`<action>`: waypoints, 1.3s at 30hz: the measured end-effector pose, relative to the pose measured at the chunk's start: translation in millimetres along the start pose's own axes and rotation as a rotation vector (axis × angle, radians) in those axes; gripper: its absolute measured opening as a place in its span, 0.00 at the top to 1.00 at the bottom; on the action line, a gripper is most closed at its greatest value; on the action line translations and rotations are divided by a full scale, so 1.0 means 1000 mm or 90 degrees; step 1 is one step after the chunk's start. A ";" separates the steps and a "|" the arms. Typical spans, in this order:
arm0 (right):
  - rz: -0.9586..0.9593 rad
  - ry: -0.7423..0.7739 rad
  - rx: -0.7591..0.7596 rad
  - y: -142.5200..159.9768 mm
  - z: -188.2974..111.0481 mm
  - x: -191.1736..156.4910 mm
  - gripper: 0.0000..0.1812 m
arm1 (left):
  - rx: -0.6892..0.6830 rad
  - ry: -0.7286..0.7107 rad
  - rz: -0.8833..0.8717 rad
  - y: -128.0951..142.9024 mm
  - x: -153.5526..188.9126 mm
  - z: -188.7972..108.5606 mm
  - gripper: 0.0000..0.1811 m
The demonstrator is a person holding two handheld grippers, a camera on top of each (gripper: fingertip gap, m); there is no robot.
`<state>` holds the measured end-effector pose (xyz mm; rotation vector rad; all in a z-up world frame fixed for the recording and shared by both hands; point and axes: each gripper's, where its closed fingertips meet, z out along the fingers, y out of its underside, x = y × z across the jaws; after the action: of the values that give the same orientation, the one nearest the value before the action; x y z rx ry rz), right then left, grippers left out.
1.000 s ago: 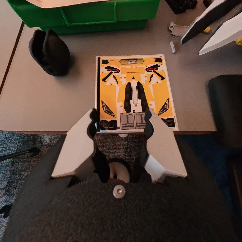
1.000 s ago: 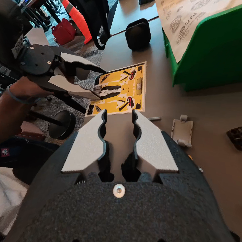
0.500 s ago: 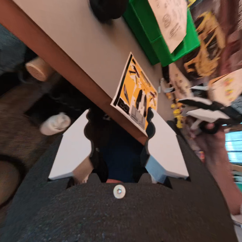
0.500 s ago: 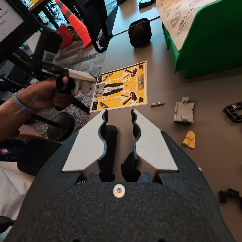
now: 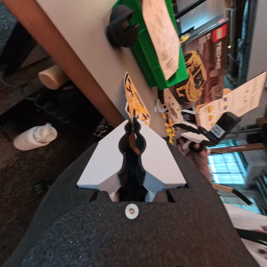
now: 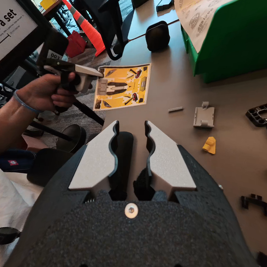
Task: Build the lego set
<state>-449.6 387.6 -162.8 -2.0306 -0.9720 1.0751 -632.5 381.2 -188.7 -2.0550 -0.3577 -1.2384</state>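
At table edge, sticker sheet (image 6: 122, 86) between left hand-held gripper (image 5: 132, 122) tips.

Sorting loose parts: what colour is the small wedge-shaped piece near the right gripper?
Yellow piece; right wrist view.

Glossy paper sticker sheet (image 6: 122, 86) — matt table (image 6: 180, 89) (smooth plastic bin (image 6: 231, 43)).

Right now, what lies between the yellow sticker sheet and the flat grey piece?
In the right wrist view, a small grey rod lies between the sticker sheet and the grey piece.
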 end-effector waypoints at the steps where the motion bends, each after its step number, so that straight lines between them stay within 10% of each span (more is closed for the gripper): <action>1: -0.002 -0.003 0.000 -0.001 0.000 -0.002 0.81 | 0.001 0.035 -0.011 -0.001 0.013 0.001 1.00; 10: 0.035 -0.096 0.021 -0.002 -0.014 -0.034 0.79 | 0.041 0.288 0.025 0.005 0.139 0.029 1.00; 17: 0.263 -0.309 0.243 -0.032 -0.079 -0.057 0.64 | 0.040 0.562 -0.044 0.022 0.250 0.062 1.00; 24: 0.286 -0.309 0.452 -0.037 -0.180 -0.041 0.99 | -0.064 0.546 0.027 0.087 0.286 0.106 1.00; 39: 0.219 -0.103 0.339 0.048 -0.275 -0.061 1.00 | -0.360 0.541 0.283 0.224 0.312 0.131 0.90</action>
<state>-220.3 260.3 -48.8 -1.7110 -0.3488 1.5112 -264.0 274.7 -55.8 -1.6521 0.8739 -1.8850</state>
